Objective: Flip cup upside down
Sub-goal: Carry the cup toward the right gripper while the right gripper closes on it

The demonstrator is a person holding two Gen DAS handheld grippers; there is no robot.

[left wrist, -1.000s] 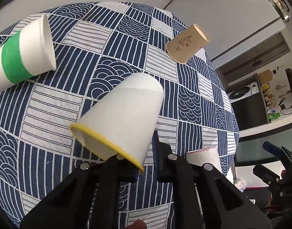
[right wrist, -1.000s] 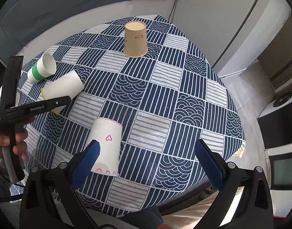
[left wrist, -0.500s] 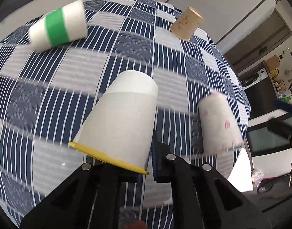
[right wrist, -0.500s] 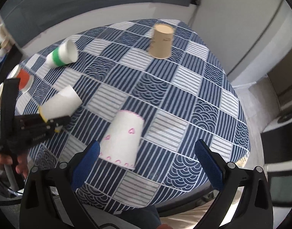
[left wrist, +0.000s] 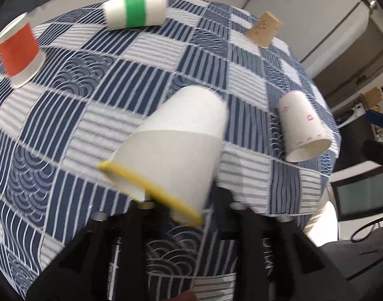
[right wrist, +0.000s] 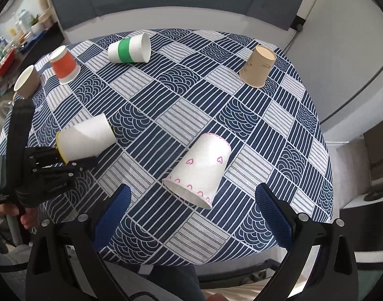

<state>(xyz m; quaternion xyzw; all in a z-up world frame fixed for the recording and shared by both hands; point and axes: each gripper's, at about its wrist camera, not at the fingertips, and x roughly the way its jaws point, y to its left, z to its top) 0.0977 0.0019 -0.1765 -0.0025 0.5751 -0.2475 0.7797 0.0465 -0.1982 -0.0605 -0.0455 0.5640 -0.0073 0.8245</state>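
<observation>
My left gripper [left wrist: 186, 203] is shut on the yellow rim of a white paper cup [left wrist: 176, 145] and holds it above the table, tilted, with its closed base pointing away from me. The right wrist view shows the same cup [right wrist: 86, 138] held on its side at the table's left, in the left gripper [right wrist: 76, 161]. My right gripper [right wrist: 191, 215] is open and empty, hovering just in front of a white cup with pink hearts [right wrist: 200, 168] that stands upside down.
The round table has a blue patterned cloth [right wrist: 191, 95]. A green-banded cup [right wrist: 128, 49] lies on its side at the back. An orange cup [right wrist: 65, 65] and a tan cup [right wrist: 258, 66] stand upside down. A brown cup [right wrist: 26, 81] sits at the left edge.
My left gripper has swung and turned with the yellow-rimmed cup, bringing the orange cup into view. My right gripper has shifted so the table's left side and more cups show.
</observation>
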